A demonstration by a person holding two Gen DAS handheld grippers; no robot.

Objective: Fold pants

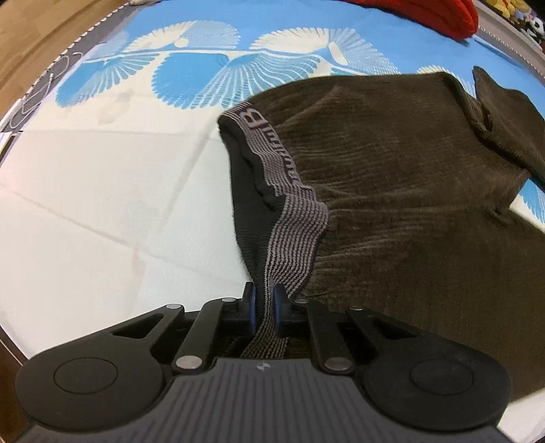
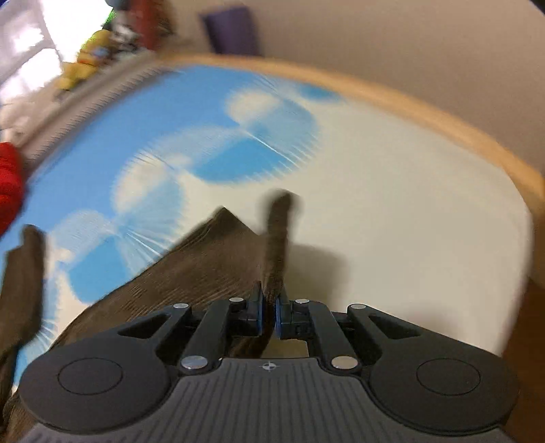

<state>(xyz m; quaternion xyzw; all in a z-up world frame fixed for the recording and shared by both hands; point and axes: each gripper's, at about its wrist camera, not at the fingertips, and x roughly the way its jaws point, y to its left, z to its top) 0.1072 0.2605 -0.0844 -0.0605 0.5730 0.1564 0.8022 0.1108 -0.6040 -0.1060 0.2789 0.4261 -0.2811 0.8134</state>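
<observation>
Dark brown ribbed pants [image 1: 391, 177] lie rumpled on a bed, filling the right half of the left wrist view. Their grey striped waistband [image 1: 293, 231] rises from the cloth down into my left gripper [image 1: 265, 306], which is shut on it, blue pads pressing both sides. In the right wrist view, blurred by motion, the brown pants [image 2: 190, 269] spread to the left, and a narrow fold of the brown cloth [image 2: 277, 245] stands up from my right gripper [image 2: 269, 310], which is shut on it. A separate brown flap [image 2: 24, 283] hangs at the left edge.
The bedsheet [image 1: 102, 204] is white with blue fan patterns [image 1: 211, 68]. A red cloth [image 1: 436, 13] lies at the far side, with soft toys [image 2: 85, 58] on a ledge beyond. A wooden bed edge [image 2: 442, 112] curves along the right, below a beige wall.
</observation>
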